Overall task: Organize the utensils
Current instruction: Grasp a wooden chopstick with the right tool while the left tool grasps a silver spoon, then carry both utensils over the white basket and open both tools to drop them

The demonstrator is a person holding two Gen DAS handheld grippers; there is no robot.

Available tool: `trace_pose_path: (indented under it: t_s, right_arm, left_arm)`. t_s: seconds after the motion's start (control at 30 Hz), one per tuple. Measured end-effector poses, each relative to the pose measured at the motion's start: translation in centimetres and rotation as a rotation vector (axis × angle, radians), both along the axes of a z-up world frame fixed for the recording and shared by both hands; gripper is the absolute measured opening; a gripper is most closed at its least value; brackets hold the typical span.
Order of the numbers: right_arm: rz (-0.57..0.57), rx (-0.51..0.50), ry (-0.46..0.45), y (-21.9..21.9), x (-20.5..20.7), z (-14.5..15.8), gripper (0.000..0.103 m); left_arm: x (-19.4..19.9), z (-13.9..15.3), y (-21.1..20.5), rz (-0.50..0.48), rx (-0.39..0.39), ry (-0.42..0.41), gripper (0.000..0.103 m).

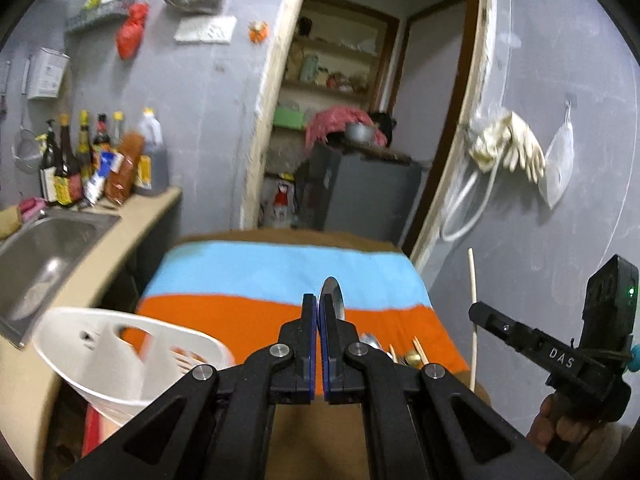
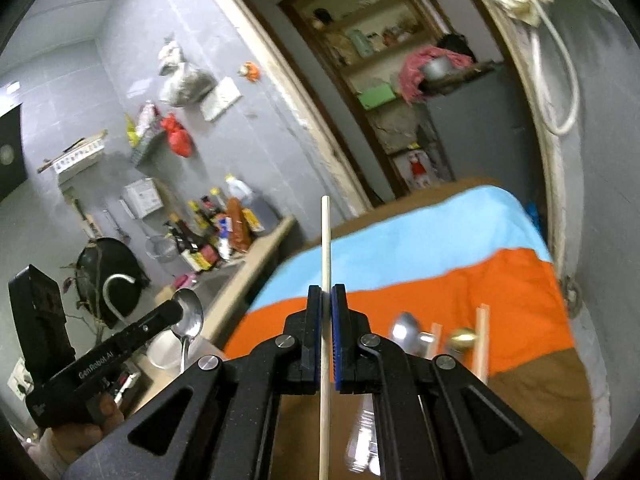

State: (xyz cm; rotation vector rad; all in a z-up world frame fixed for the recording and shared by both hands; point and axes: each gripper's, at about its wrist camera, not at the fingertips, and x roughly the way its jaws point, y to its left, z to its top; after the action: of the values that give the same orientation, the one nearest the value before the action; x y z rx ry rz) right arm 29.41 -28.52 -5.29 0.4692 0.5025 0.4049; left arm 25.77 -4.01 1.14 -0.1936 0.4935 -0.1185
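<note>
The left gripper (image 1: 318,304) has its blue-padded fingers (image 1: 309,320) pressed together on a shiny steel spoon (image 1: 335,296), whose bowl stands up past the tips. In the right wrist view the same spoon (image 2: 188,316) hangs handle-down from that gripper, clear of everything below. The right gripper (image 2: 327,296) pinches a pale wooden chopstick (image 2: 325,240) between nearly touching fingers; the stick runs straight along the line of the fingers and sticks out well beyond them. In the left wrist view this chopstick (image 1: 473,312) stands almost upright in the air.

Both pieces are held high above the orange and light-blue striped cloth (image 1: 248,280) that covers the brown desk (image 2: 536,392), probably so they can be carried over without dragging on the rest. More utensils (image 2: 424,336) lie on the orange band near the front: blurred spoons, more chopsticks and a brass-coloured piece.

A white plastic utensil caddy with divided compartments (image 1: 120,356) stands just to the left of the cloth, beside the steel sink (image 1: 44,248). Its dividers suggest spoons and chopsticks belong in separate sections, so the spoon, nearer to it, likely goes in first. Neither piece has reached it yet.
</note>
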Motion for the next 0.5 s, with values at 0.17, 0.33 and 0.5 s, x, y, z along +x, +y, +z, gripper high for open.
trace_pose_path:
  t_s: [0.17,0.33,0.5]
  right_arm:
    - [0.067,0.006,-0.074,4.9,0.5,2.1,0.004]
    - [0.103,0.030,-0.152,9.7,1.2,4.1,0.004]
    - [0.099,0.047,-0.224,14.0,1.9,5.5,0.004]
  left_arm:
    - [-1.5,1.8,4.5,0.075,0.019,-0.057,0.002]
    - [-2.4,3.7,10.3,0.183,0.021,-0.120,0.002]
    - [-2.0,4.3,15.6,0.297,0.024,-0.172,0.002]
